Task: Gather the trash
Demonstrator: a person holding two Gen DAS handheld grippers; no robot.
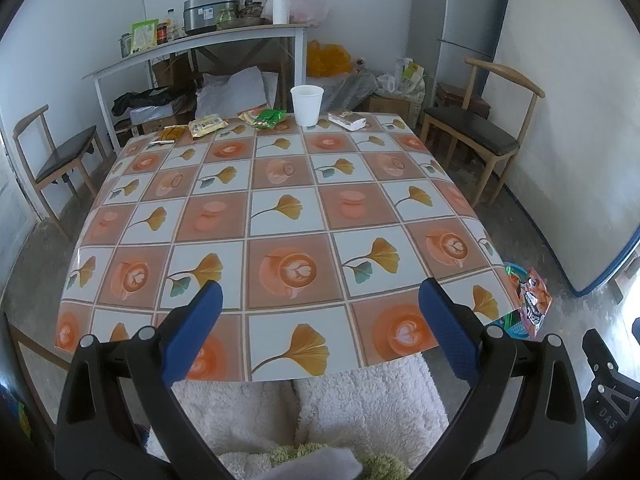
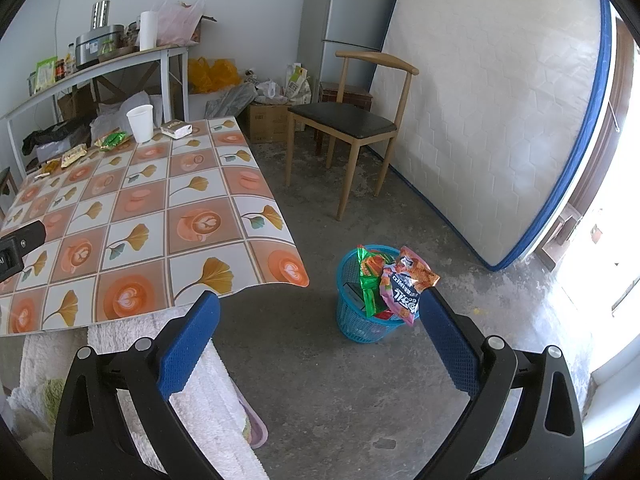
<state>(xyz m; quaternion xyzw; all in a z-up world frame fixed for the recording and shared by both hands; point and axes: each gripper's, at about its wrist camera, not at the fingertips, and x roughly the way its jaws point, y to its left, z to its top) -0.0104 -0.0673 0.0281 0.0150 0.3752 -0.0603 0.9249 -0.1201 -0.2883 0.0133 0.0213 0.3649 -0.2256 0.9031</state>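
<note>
Trash lies along the table's (image 1: 280,216) far edge: paper cup (image 1: 307,105), green wrapper (image 1: 271,118), yellow packets (image 1: 207,125). My left gripper (image 1: 320,340) and right gripper (image 2: 320,344) hang wide apart, empty, near me. Blue basket (image 2: 352,320) stands on the floor right of the table, within dropping reach; its pink bag's (image 2: 406,284) lettering is illegible.

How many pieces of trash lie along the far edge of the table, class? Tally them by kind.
Paper cup: 1
Snack wrappers: 5
Small flat strip: 1
Total: 7
</note>
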